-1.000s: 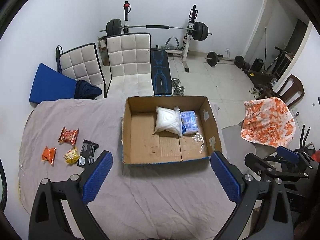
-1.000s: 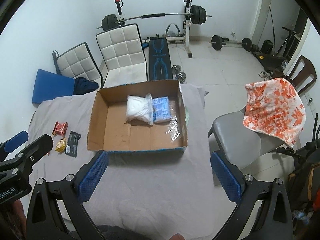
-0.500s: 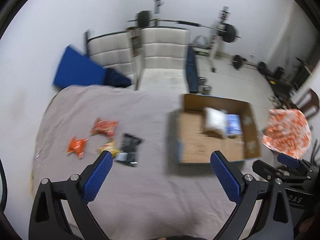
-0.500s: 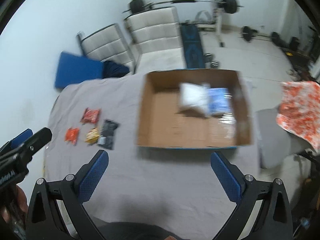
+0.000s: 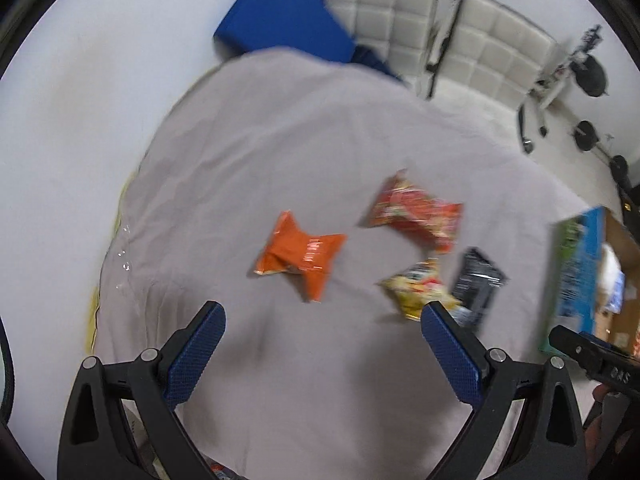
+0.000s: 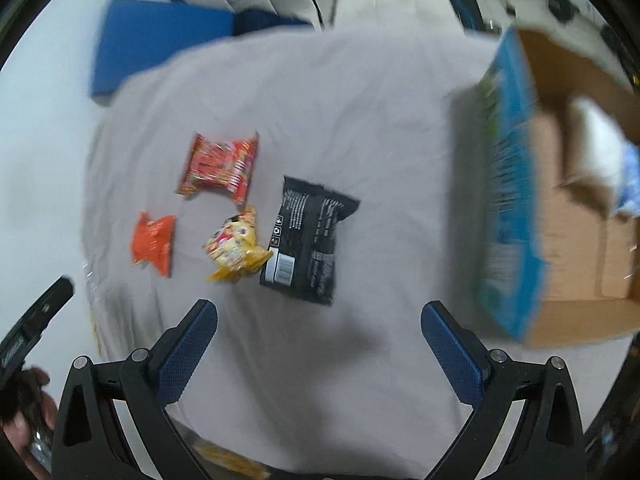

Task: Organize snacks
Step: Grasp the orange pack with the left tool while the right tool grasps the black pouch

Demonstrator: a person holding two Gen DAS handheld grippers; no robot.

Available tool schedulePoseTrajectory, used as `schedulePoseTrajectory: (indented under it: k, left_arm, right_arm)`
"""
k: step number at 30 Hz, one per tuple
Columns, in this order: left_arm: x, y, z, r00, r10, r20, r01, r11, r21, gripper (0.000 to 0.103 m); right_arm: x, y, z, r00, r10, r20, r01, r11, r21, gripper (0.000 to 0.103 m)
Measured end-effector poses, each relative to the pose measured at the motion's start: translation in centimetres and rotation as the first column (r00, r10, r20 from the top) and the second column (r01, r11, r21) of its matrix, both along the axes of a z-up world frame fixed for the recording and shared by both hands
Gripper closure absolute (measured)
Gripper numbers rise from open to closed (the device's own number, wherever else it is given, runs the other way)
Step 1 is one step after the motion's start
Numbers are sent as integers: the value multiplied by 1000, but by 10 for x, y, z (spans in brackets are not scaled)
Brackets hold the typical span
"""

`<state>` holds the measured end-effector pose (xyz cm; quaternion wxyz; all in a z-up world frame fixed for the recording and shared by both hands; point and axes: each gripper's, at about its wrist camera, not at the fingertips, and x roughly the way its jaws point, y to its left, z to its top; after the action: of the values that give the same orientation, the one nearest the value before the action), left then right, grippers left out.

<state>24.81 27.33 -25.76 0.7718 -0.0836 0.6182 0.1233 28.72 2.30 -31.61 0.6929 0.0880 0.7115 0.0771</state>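
Several snack packets lie on the grey cloth: an orange one [image 5: 301, 251] [image 6: 154, 242], a red one [image 5: 416, 213] [image 6: 219, 165], a yellow one [image 5: 418, 289] [image 6: 236, 246] and a black one [image 5: 479, 285] [image 6: 310, 238]. The cardboard box [image 6: 576, 208] [image 5: 580, 268] stands to their right with a white bag [image 6: 600, 140] and a blue pack inside. My left gripper [image 5: 322, 338] hovers open just short of the orange packet. My right gripper [image 6: 318, 336] is open near the black packet, holding nothing.
The grey cloth [image 5: 320, 140] covers the table. Beyond its far edge are a blue pad [image 5: 280, 12] and two white quilted chairs [image 5: 480, 52]. Weights and a rack [image 5: 588, 76] stand on the floor at the far right.
Both grippers have swung left and dropped closer to the table. The loose packets now fill the middle of both views and the box has slid to the right edge.
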Motion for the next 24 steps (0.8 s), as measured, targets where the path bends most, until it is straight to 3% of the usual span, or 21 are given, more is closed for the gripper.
schedulePoseTrajectory:
  k: [5,8,11,13,17,21,24]
  left_arm:
    - [22,38,-57,995,9,-101,-14,999,-45,3]
    - [36,50,-79,990,-10,-144,1,998,-65,3]
    - [48,54,-98,982,-41,-183,26,996,-79,3]
    - [56,55,-110,976,-63,-206,47,995,-84,3]
    - [71,50,-133,962,-122,-246,104,991,-85,3]
    - [78,41,-150,942,-187,-278,164,981,-106,3]
    - [80,40,-163,934,-195,-298,163,978,-130,3]
  right_arm:
    - [23,26,-81,989,-89,-116,85,996,-40,1]
    - [28,35,-110,977,-143,-161,140,990,-30,4]
    - [32,42,-131,967,-181,-180,177,983,-41,20]
    - [33,46,-141,961,-200,-191,191,980,-60,26]
    - [37,60,-141,975,-120,-185,100,988,-117,40]
    - [39,69,-144,971,34,-237,-79,980,-185,41]
    - [41,70,-145,964,84,-253,-140,967,-211,41]
